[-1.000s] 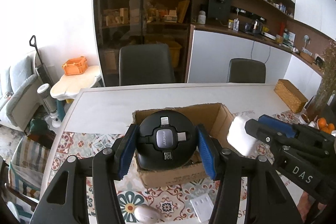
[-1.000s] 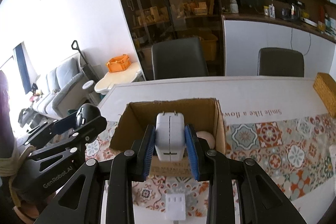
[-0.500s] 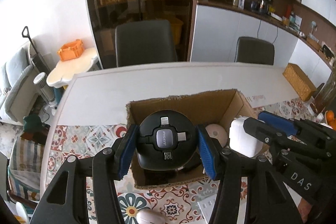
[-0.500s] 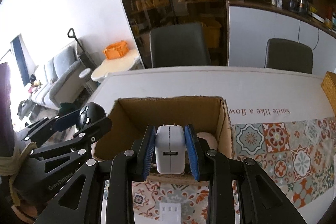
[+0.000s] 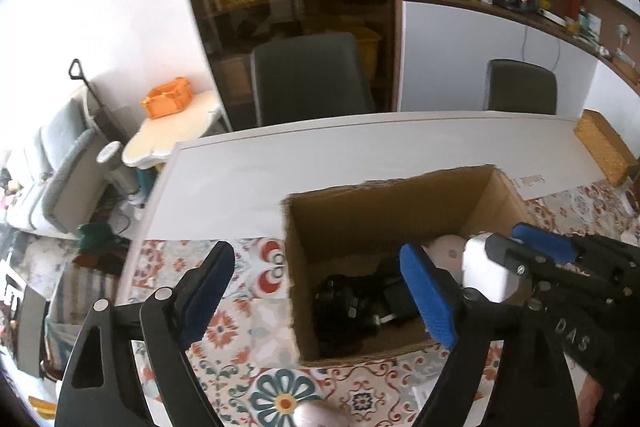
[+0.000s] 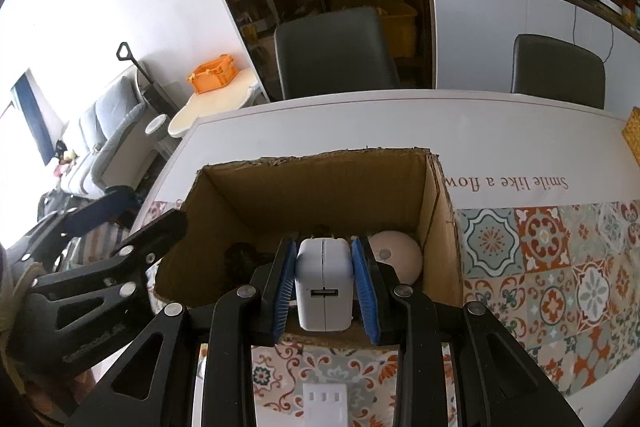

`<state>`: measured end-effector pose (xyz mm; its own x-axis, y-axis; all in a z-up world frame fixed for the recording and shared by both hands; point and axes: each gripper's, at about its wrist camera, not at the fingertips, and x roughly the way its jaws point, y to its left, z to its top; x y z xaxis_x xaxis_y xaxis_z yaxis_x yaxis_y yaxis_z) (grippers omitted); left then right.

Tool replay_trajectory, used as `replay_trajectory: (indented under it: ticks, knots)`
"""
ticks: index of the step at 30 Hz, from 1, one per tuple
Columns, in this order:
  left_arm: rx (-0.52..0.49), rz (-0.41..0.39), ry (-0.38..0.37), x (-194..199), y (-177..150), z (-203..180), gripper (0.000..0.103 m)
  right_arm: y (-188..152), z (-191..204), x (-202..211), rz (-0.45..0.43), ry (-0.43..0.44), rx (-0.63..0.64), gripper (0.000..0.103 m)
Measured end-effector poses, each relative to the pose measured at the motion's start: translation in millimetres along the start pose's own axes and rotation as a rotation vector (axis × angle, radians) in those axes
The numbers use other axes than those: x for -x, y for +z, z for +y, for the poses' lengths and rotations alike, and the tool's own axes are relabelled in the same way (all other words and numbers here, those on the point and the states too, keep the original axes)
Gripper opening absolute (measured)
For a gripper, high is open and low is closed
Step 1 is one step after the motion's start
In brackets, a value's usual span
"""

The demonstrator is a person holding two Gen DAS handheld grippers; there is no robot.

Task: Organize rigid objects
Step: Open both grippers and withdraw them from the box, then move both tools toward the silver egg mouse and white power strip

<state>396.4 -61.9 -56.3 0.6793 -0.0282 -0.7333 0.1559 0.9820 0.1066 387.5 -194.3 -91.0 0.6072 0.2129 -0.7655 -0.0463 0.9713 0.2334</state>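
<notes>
An open cardboard box [image 5: 384,187] stands on the patterned tablecloth. My left gripper [image 5: 318,291] hangs over the box's near left corner, its jaws opening, with nothing pressed between the blue pads. The black round cable hub [image 5: 348,303] lies on the box floor below them. My right gripper [image 6: 324,279] is shut on a white USB charger [image 6: 324,283], held prongs forward just over the near wall of the box [image 6: 320,163]. A pale round gadget [image 6: 396,255] rests in the box's right corner. In the left wrist view the charger [image 5: 484,271] shows beside my right finger.
A white socket block [image 6: 324,403] lies on the cloth in front of the box, and a pale pink oval thing [image 5: 316,415] sits near the front edge. A wicker box [image 5: 604,147] stands at the far right. Two dark chairs [image 6: 336,51] line the table's far side.
The left jaws have spread and let go of the black hub, which has dropped into the box. The right gripper has sunk closer to the box with the charger.
</notes>
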Motion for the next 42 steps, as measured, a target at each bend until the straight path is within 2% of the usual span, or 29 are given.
replay_trajectory:
  ticks: [2, 6, 9, 12, 17, 25, 33, 42]
  knots:
    - [0.017, -0.005, 0.012, 5.1, -4.3, 6.1, 0.089, 0.5, 1.6, -0.3, 0.002, -0.006, -0.005, 0.030]
    - [0.059, -0.011, 0.027, 13.6, -12.5, 19.5, 0.091, 3.4, 3.5, 4.4, -0.014, -0.052, -0.016, 0.048]
    - [0.075, -0.013, 0.035, 20.4, -18.3, 26.1, 0.095, 2.6, 7.4, 11.8, -0.017, -0.073, -0.024, 0.049]
    - [0.071, -0.032, 0.049, 31.2, -26.0, 26.8, 0.098, -1.2, 14.5, 21.0, -0.022, -0.124, -0.009, 0.063]
    - [0.067, -0.048, 0.074, 46.0, -38.0, 29.4, 0.101, -12.5, 25.1, 36.7, -0.026, -0.164, 0.028, 0.065]
    - [0.059, -0.055, 0.115, 62.6, -58.1, 33.7, 0.103, -35.2, 39.8, 50.8, -0.033, -0.149, 0.071, 0.070]
    - [0.090, -0.010, 0.120, 64.4, -84.5, 37.3, 0.103, -60.5, 39.3, 51.2, 0.011, -0.111, 0.067, 0.072]
    - [0.078, 0.064, 0.128, 53.6, -112.9, 35.2, 0.103, -87.5, 40.2, 36.4, 0.084, -0.102, 0.084, 0.076]
